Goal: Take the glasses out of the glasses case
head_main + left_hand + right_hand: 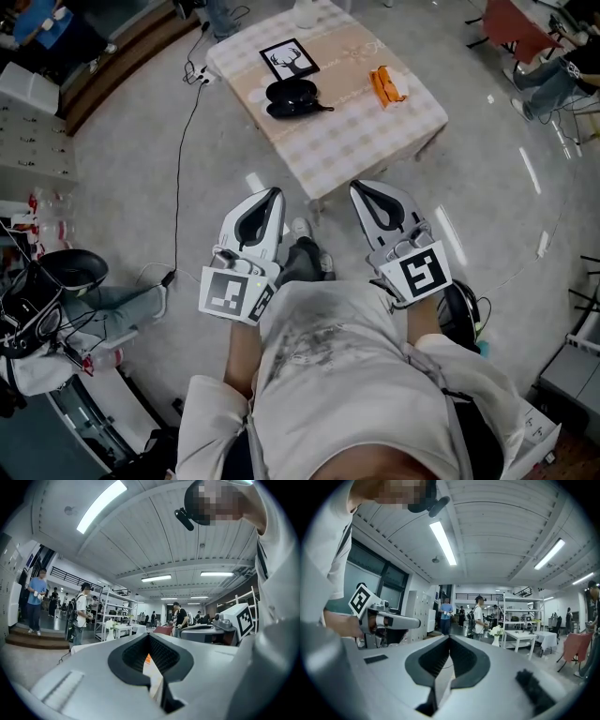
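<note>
I hold both grippers low against my chest, short of the table. The left gripper has its jaws closed tip to tip with nothing between them, and the right gripper is the same, closed and empty. The case lies on the table, black and seemingly open, well apart from both: about 12 o'clock from the left gripper, 11 o'clock from the right. A deer picture sits just beyond it at 12, an orange thing at its 3 o'clock.

The glasses case (dark, far off) is too small to show its contents.
</note>
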`<state>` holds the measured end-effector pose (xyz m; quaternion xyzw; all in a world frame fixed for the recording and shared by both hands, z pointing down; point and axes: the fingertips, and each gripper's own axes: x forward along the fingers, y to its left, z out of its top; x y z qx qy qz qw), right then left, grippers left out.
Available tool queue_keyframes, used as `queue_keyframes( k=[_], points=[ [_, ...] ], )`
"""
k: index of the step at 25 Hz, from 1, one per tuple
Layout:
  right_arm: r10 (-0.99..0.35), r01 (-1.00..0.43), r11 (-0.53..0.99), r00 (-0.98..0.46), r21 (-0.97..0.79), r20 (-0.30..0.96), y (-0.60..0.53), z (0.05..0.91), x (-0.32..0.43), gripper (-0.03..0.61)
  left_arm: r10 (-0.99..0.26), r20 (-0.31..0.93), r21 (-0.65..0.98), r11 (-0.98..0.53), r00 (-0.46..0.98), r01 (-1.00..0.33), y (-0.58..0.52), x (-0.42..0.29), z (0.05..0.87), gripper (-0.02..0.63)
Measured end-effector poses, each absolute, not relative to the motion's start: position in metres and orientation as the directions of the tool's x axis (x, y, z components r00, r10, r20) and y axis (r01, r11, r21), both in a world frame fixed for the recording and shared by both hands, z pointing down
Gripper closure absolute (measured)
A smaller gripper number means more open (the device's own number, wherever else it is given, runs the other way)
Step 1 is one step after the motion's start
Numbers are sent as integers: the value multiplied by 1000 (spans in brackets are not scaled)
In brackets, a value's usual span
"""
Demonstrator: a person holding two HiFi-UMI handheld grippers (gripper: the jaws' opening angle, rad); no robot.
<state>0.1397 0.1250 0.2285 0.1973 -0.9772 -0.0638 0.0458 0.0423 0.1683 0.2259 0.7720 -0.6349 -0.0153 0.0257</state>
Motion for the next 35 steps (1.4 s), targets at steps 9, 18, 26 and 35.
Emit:
queue_keyframes(
  k=[9, 18, 26, 35],
  points=[
    [-389, -376, 916, -918, 142, 76, 104, 232, 123, 561, -982, 13, 70, -189, 191, -979, 149, 26, 231, 604],
    [-377, -361, 921, -921, 147, 100, 71, 237, 91, 561, -983, 13, 89, -179, 181, -980, 117, -5, 235, 605],
    [-373, -355, 923, -920, 151, 121, 36, 244, 65, 561, -982, 18, 98, -184, 186, -978, 82, -28, 243, 606],
    [-392, -371, 917, -906, 144, 162, -10, 259, 41, 561, -970, 29, 103, -235, 239, -966, 34, -49, 262, 605]
  ],
)
